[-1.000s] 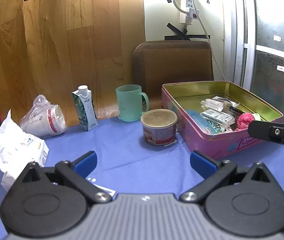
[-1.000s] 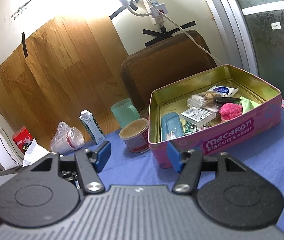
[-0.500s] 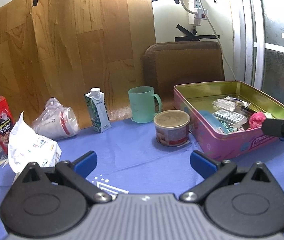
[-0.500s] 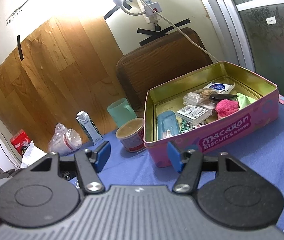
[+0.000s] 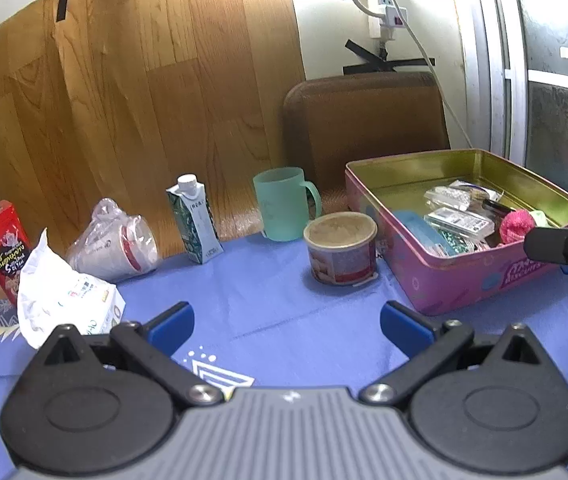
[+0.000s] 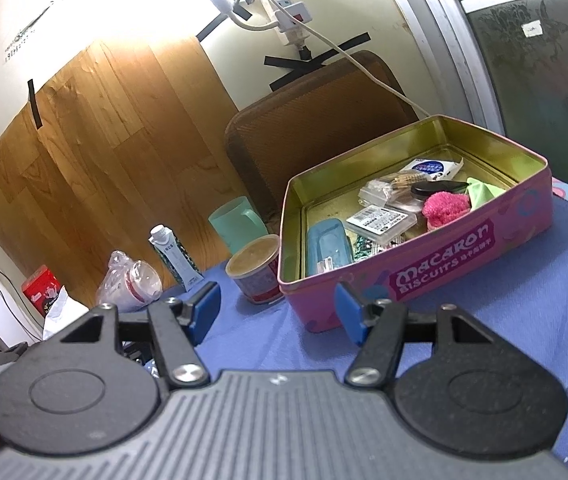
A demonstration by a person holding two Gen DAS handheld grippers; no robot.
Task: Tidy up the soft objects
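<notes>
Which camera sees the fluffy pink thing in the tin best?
The right wrist view: the fluffy pink thing lies in plain sight inside the pink tin. In the left wrist view it shows only at the far edge, beside a black gripper finger.

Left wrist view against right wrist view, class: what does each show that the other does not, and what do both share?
Only the left wrist view shows the right gripper's black finger in front of the pink tin, and the triangle print on the blue tablecloth.

Only the right wrist view shows the tin's MACARON BISCUITS lettering whole.

Both show the open pink biscuit tin, fluffy pink ball, green plastic mug, milk carton and open, empty jaws.
</notes>
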